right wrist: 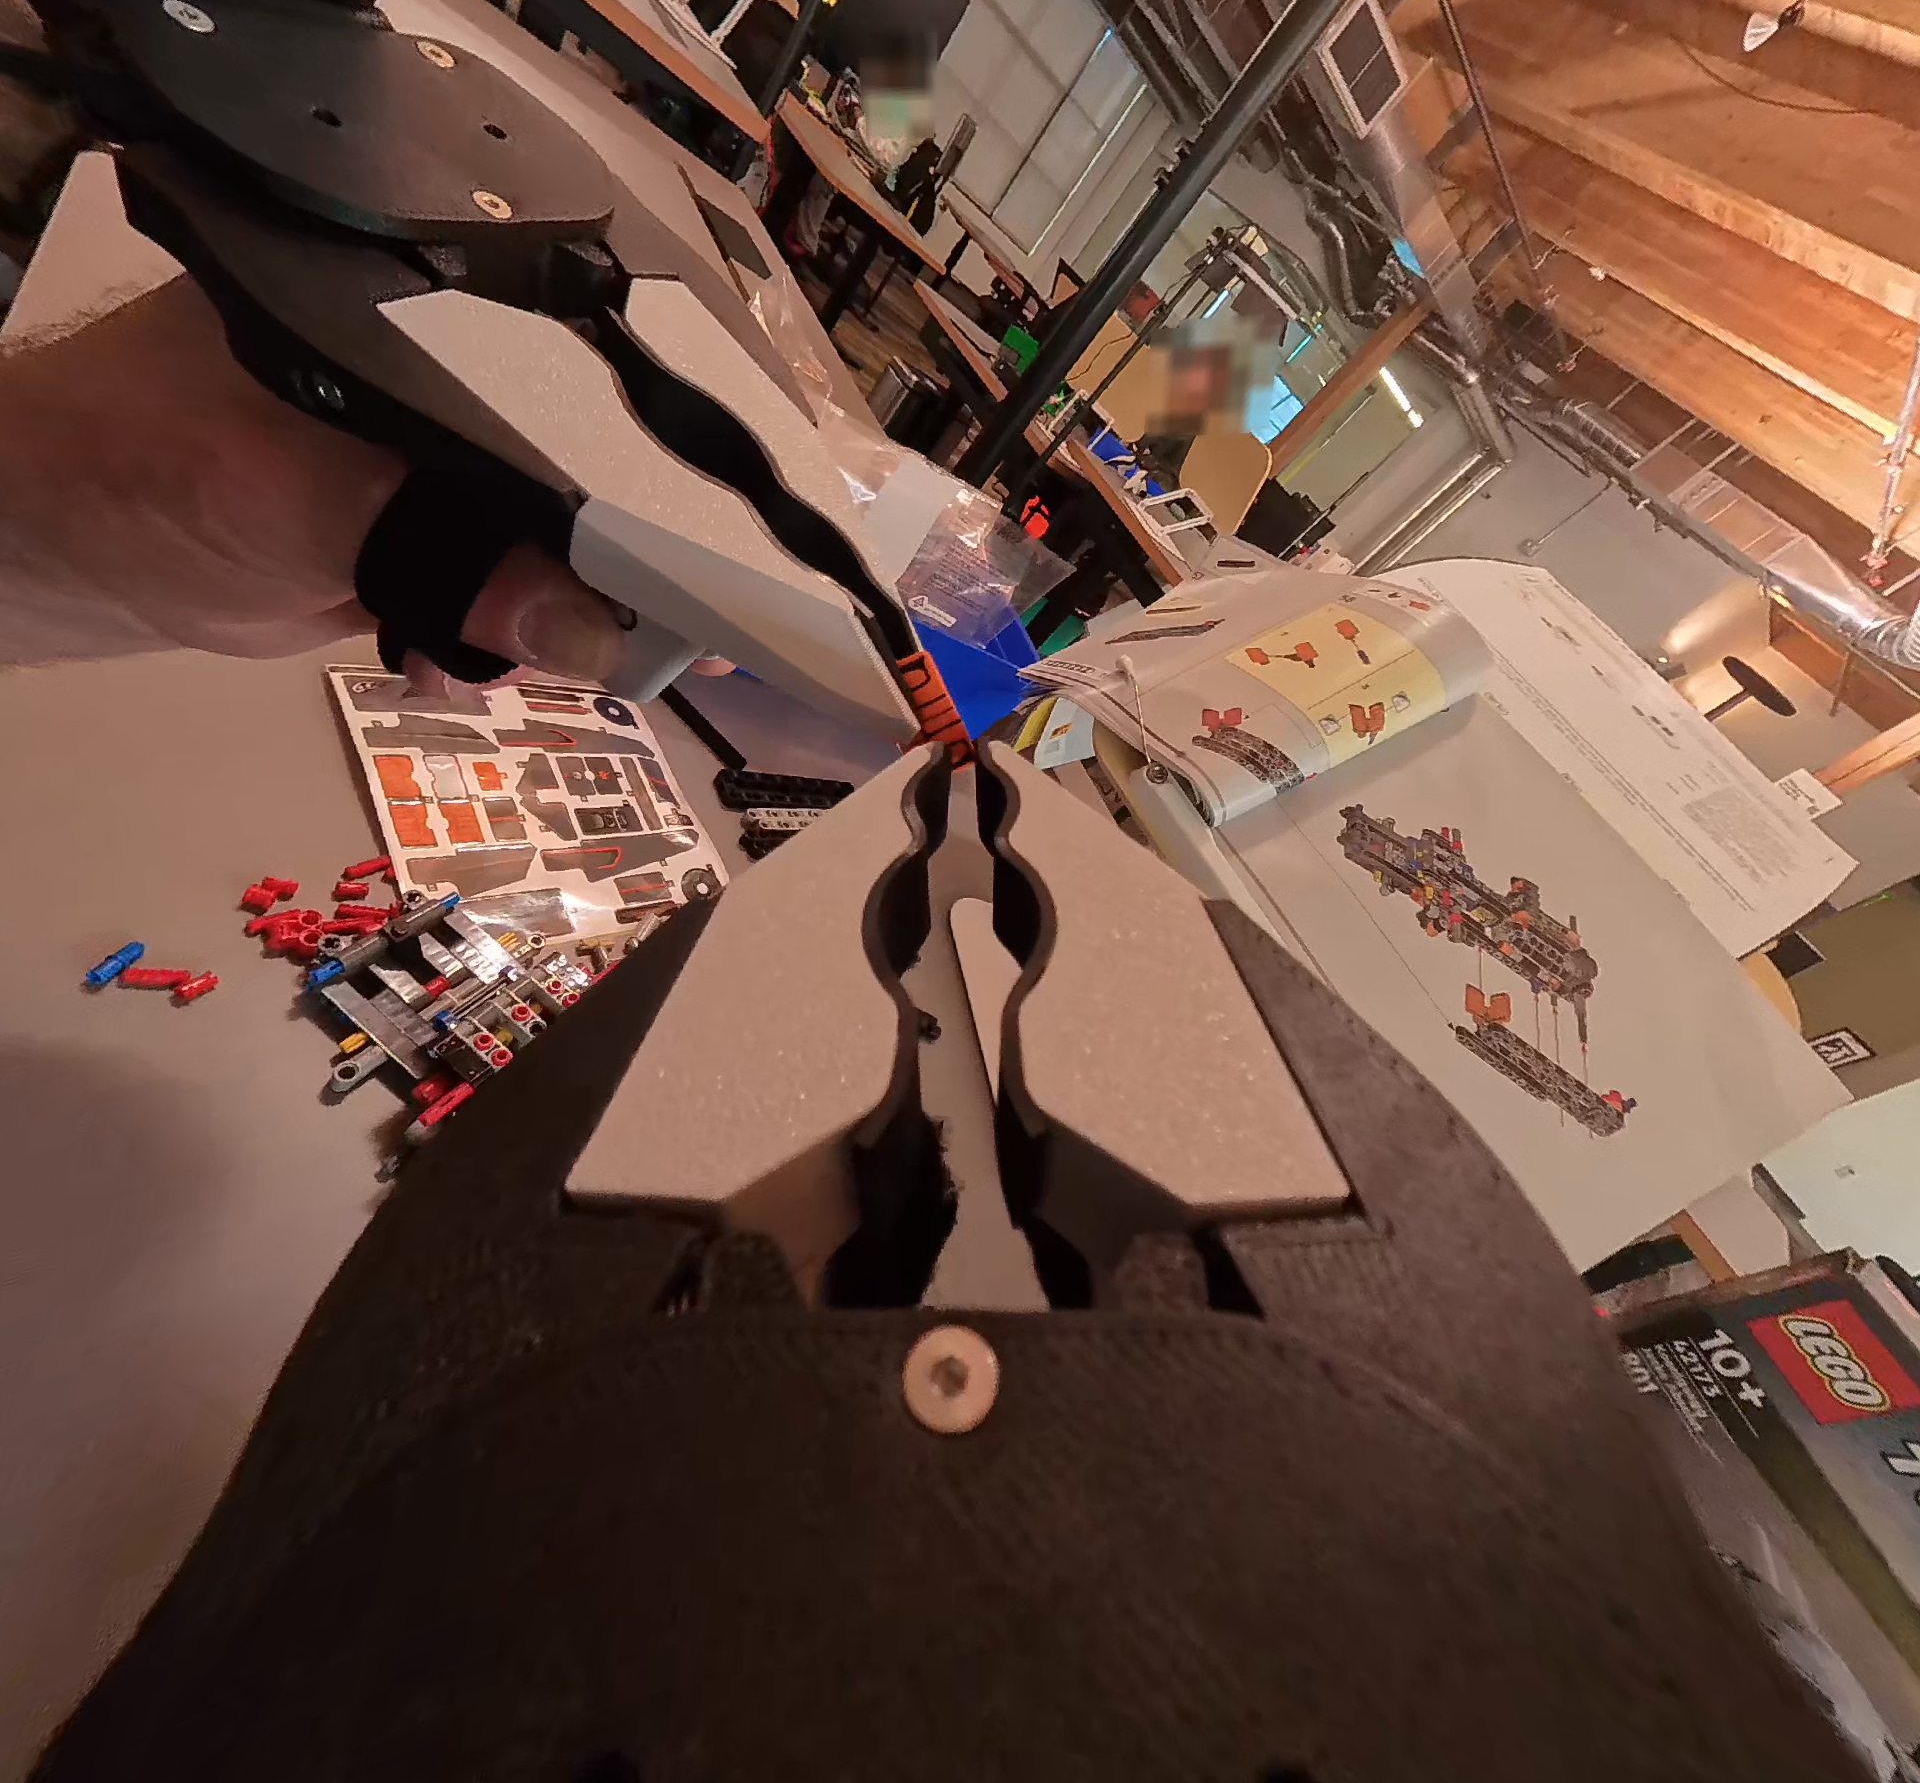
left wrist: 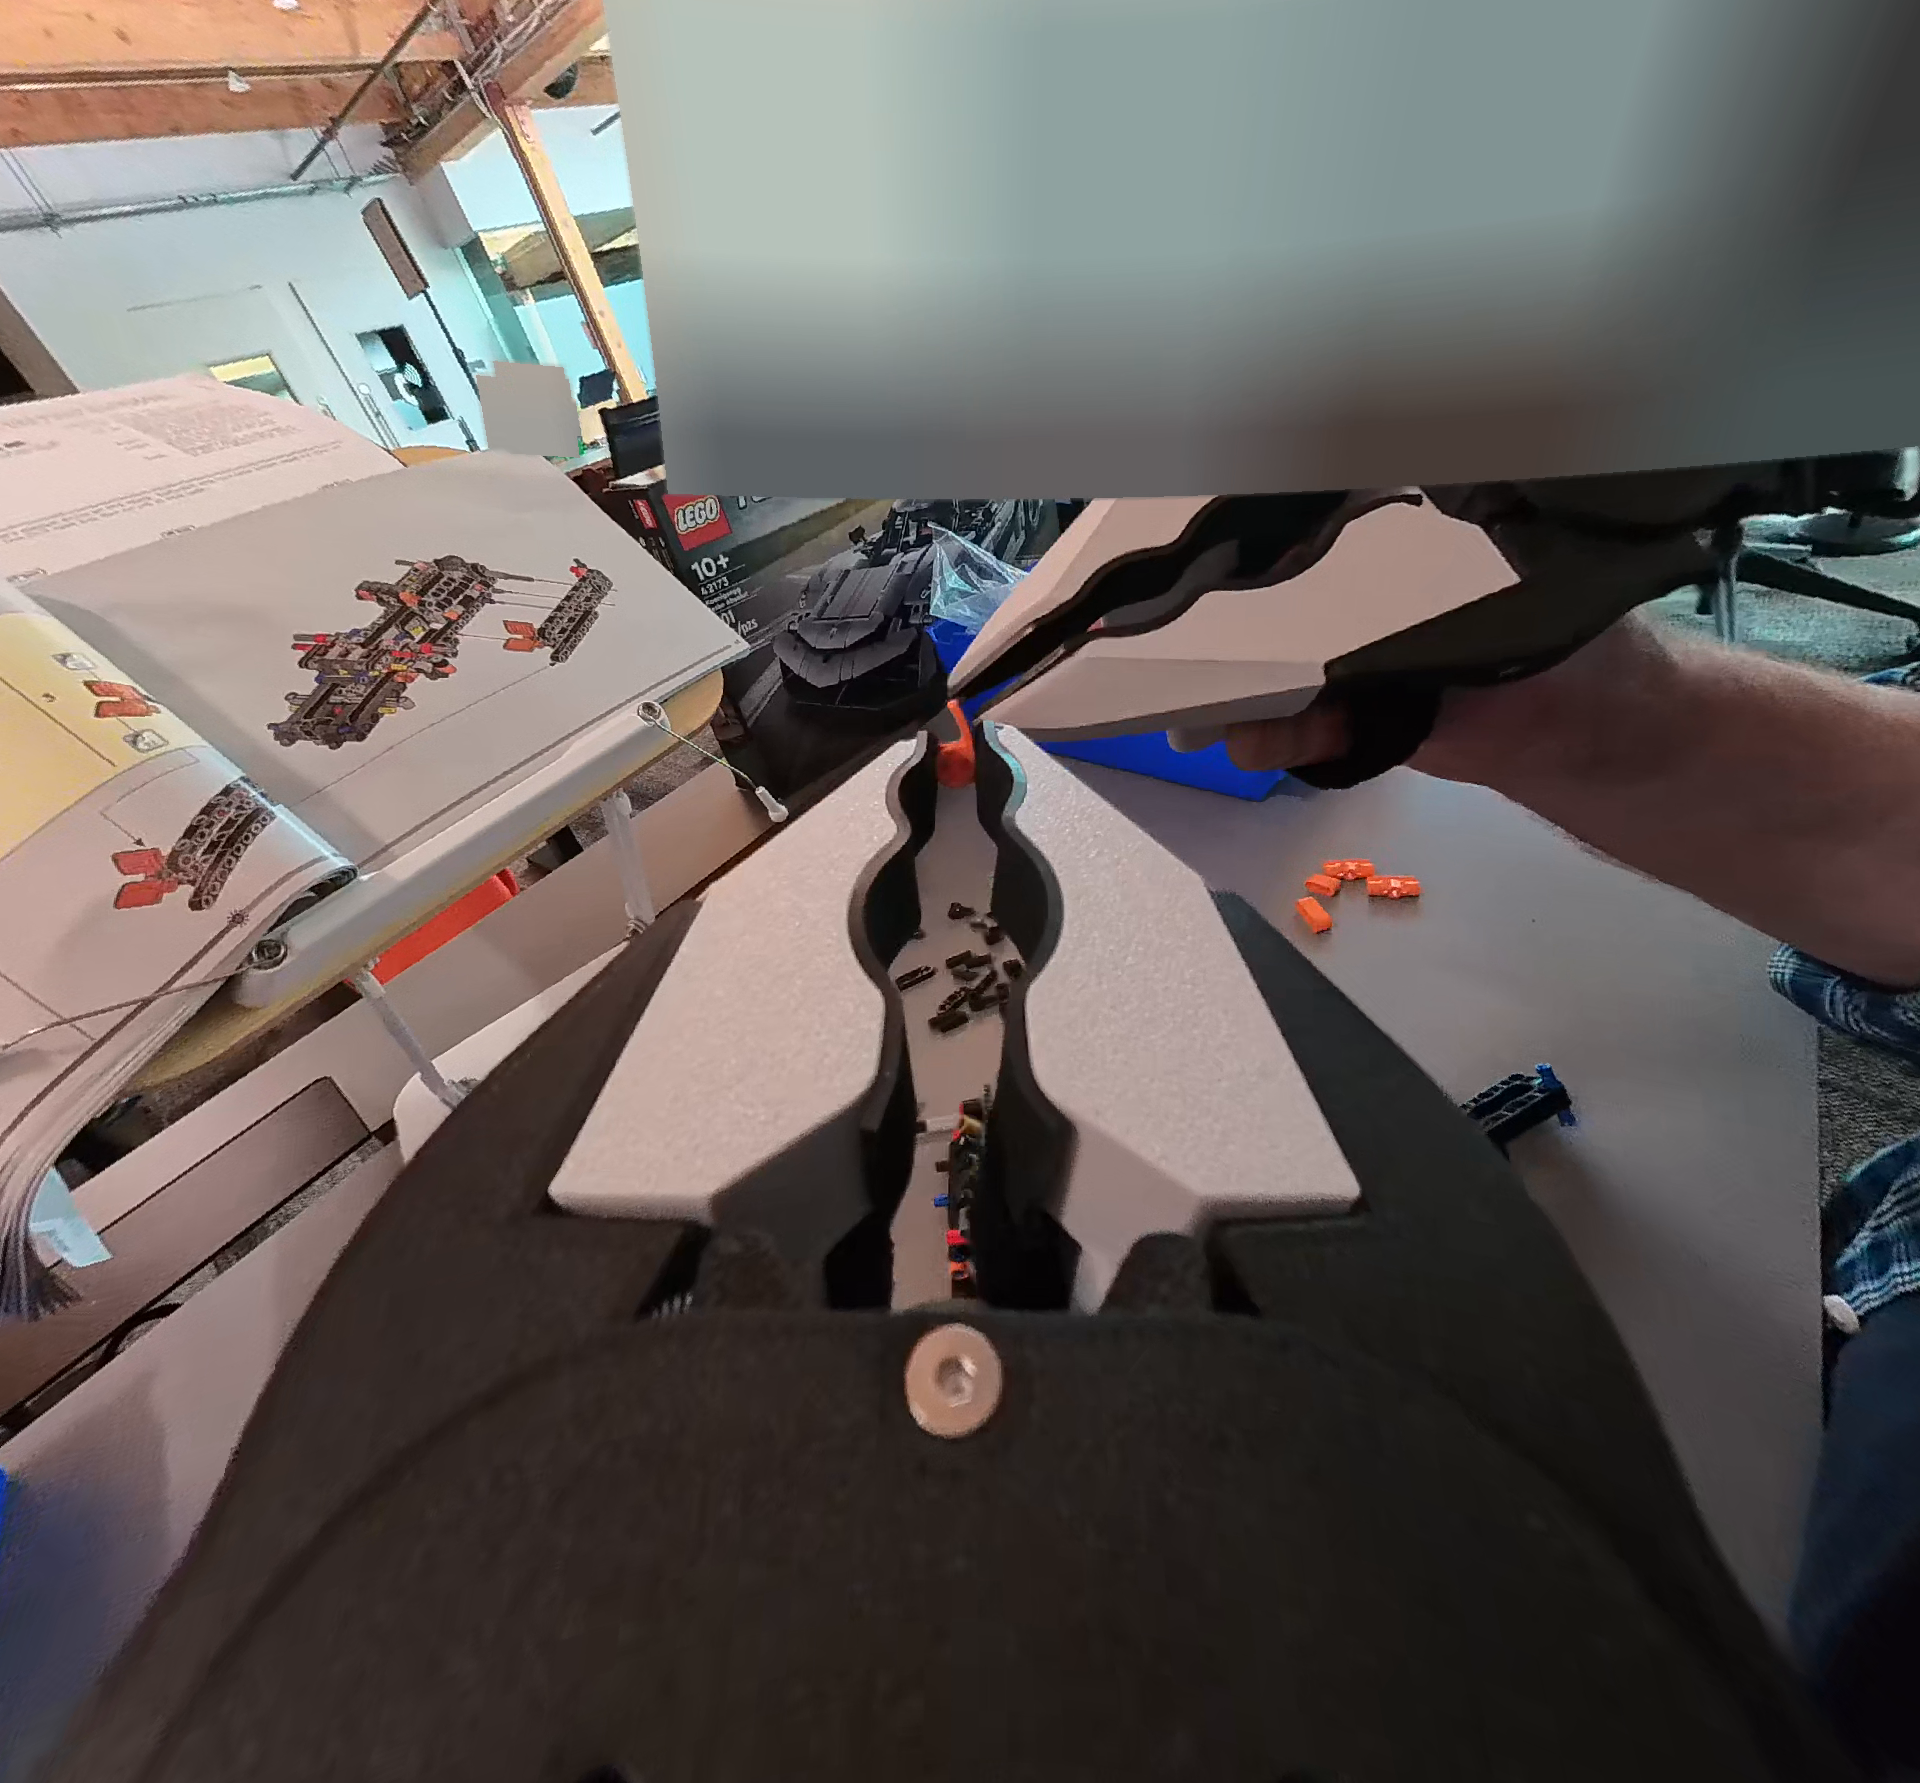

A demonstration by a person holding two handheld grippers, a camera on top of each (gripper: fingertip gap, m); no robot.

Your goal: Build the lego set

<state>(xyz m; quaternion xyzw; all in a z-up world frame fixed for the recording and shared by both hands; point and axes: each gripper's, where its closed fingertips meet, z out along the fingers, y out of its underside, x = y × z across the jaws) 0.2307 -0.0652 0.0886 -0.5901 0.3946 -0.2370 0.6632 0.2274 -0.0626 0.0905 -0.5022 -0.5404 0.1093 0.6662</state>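
A small orange piece (left wrist: 956, 754) hangs in the air above the tabletop (left wrist: 1507, 985), pinched from both sides: the left tongs (left wrist: 954, 746) are closed on one end and the right tongs (right wrist: 958, 765) are closed on the other, tips meeting almost nose to nose. It looks light, hard plastic, stiff and a bit slick, so I judge it wants holding on its flat faces, close to the tips, and it could pop out if twisted. Below it lie scattered black pins (left wrist: 961, 980); to the right of it, loose orange pieces (left wrist: 1356, 886). A half-built chassis (right wrist: 447, 995) and red pins (right wrist: 301, 912) sit near a sticker sheet (right wrist: 520, 798). Beyond the piece stands the open instruction booklet (right wrist: 1403, 798), on its rack.
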